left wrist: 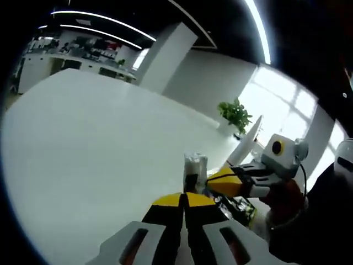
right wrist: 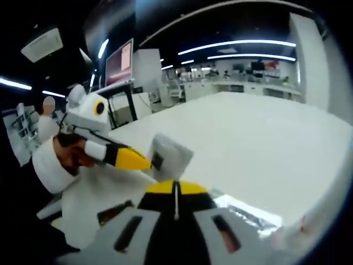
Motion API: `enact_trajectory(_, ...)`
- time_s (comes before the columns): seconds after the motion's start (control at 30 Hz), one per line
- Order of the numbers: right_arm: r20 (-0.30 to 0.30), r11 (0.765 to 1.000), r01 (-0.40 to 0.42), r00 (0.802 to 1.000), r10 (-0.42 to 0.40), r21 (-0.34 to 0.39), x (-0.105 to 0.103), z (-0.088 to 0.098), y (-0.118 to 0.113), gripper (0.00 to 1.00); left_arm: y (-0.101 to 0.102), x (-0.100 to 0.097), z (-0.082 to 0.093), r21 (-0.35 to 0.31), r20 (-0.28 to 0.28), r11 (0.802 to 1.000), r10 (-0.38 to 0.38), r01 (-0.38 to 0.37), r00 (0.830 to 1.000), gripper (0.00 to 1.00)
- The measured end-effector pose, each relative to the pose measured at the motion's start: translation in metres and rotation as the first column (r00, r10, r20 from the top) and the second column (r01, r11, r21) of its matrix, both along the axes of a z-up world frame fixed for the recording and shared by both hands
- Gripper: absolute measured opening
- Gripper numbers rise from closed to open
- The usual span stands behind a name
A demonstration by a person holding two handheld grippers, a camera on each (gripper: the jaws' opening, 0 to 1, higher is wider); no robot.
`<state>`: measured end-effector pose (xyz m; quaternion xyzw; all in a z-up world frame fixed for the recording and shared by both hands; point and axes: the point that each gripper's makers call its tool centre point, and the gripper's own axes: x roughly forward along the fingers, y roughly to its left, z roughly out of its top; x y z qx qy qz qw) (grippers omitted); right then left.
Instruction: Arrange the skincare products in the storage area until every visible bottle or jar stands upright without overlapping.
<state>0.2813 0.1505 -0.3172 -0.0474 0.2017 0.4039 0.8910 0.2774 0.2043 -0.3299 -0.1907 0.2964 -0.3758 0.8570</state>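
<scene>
A small white skincare pack (left wrist: 195, 164) with a dark label rises just past the tips of my left gripper (left wrist: 184, 199), whose yellow-tipped jaws are pressed together at its base. My right gripper (left wrist: 220, 183) comes in from the right and its yellow tips meet the pack's lower side. In the right gripper view the same white pack (right wrist: 171, 155) sits right above my right gripper (right wrist: 175, 189), jaws together, while the left gripper (right wrist: 137, 159) touches its left face. The pack is held above the white table (right wrist: 259, 149).
A shiny foil packet (right wrist: 245, 214) lies on the table by my right jaws. Dark small products (left wrist: 236, 205) lie below the right gripper. A hand (right wrist: 70, 155) in a white sleeve holds the left gripper. A monitor (right wrist: 119, 62) and a potted plant (left wrist: 236, 114) stand at the table's far edges.
</scene>
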Motion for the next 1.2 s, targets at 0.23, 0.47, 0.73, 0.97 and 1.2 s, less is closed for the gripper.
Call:
enact_trajectory(0.23, 0.016, 1.000, 0.007, 1.000, -0.006, -0.016, -0.012, -0.001, -0.006, 0.00, -0.008, -0.014, -0.008, 0.030, -0.007, 0.999, -0.022, 0.022, 1.000, 0.00)
enact_trajectory(0.47, 0.012, 1.000, 0.013, 1.000, -0.013, -0.024, -0.017, -0.005, -0.009, 0.00, -0.011, -0.017, -0.011, 0.048, -0.011, 0.998, -0.033, 0.033, 0.999, 0.00)
enact_trajectory(0.73, -0.014, 0.999, 0.016, 1.000, -0.017, -0.033, -0.025, -0.011, -0.012, 0.00, -0.013, -0.018, -0.014, 0.069, -0.015, 0.996, -0.047, 0.048, 0.999, 0.00)
enact_trajectory(0.97, -0.021, 0.999, 0.023, 1.000, -0.023, -0.032, -0.028, -0.013, -0.015, 0.00, -0.016, -0.023, -0.017, 0.068, -0.043, 0.996, -0.062, 0.065, 0.997, 0.00)
enact_trajectory(1.2, -0.026, 0.999, 0.035, 0.999, -0.036, -0.039, -0.024, -0.018, -0.017, 0.00, -0.018, -0.021, -0.018, 0.049, -0.055, 0.997, -0.062, 0.065, 0.997, 0.00)
